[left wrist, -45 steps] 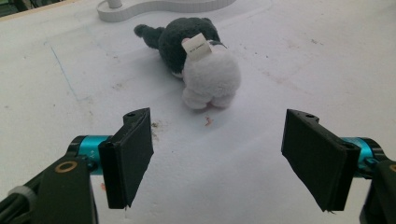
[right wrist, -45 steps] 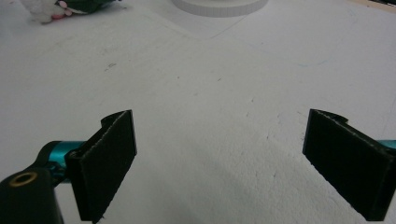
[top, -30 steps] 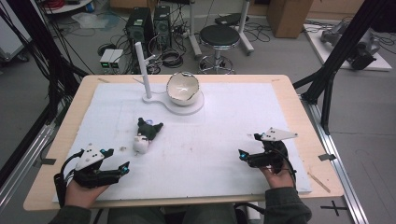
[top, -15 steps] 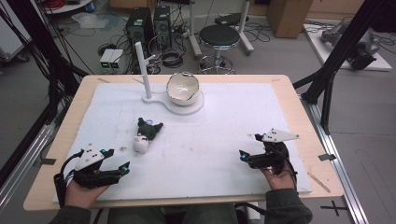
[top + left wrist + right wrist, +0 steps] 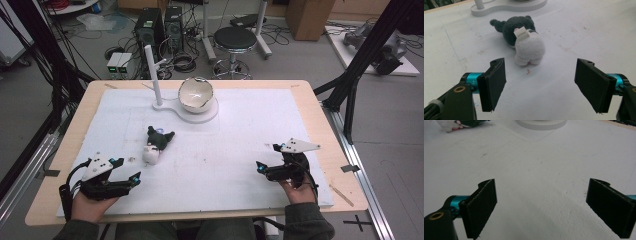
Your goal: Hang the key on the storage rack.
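While both tongs gape wide and empty, we note left tongs (image 5: 134,179) nearest plush toy (image 5: 155,145), right tongs (image 5: 260,168) well apart.

The small dark grey and white plush toy (image 5: 525,40) is wearing a white paper tag. The light wooden bench (image 5: 320,107) is showing pale tan around a white mat (image 5: 240,135). Both black tongs, left (image 5: 547,83) and right (image 5: 549,210), are showing turquoise metal fittings.

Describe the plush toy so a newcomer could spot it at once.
On the white mat covering the table, look ahead of the left gripper, short of the white stand holding the bowl. The plush toy lies there: dark head, white body, the mat's one soft thing.
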